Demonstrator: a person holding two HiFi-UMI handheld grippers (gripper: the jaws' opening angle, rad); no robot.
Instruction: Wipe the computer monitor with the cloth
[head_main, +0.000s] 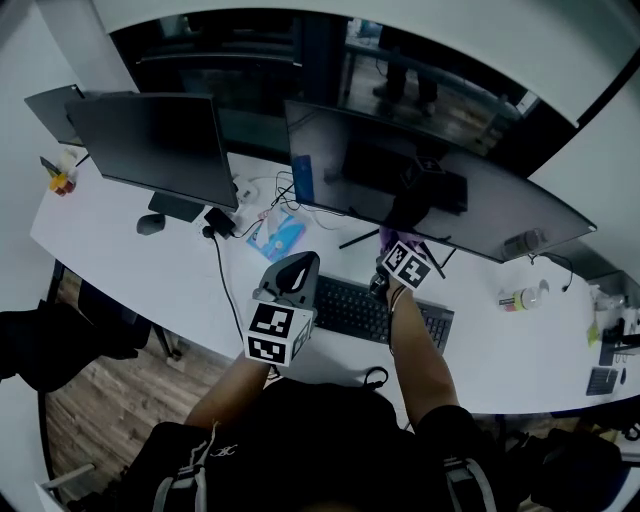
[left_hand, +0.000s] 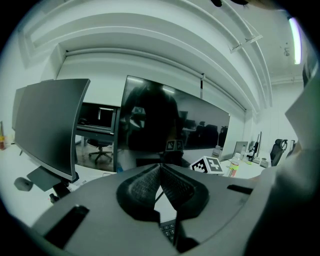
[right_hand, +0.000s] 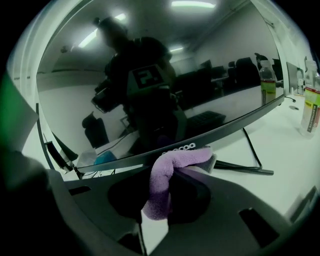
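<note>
Right hand-held gripper (right_hand: 167, 175) is clamped on a purple cloth (right_hand: 162, 187). Cloth is pinched betw. the jaws, lower end hanging out below them. Upper end is folded over to the right & lies up against the btm edge of the wide curved monitor (right_hand: 150, 75), approx mid-width. In the head view this gripper (head_main: 386, 245) is out past the far edge of the keyboard (head_main: 350, 305), pointed at the screen's lower edge, w/ a bit of purple at its tip. Screen is dark & reflects the person and the gripper.

Left hand-held gripper (left_hand: 161, 169): jaws closed, tips meeting, nothing betw. them. In the head view it (head_main: 298, 265) hangs over the desk (head_main: 130, 260), just left of the keyboard. It points far, toward the gap betw. the two screens, and is apart from both.

A second monitor (head_main: 150, 145), smaller & also dark, stands at the left of the desk, w/ a mouse (head_main: 150, 223) by its base. A blue-and-white packet (head_main: 275, 237) lies near the wide monitor's left end, cables around it. A bottle (right_hand: 311, 107) w/ a green label stands upright on the desk at right, well apart from both grippers.
</note>
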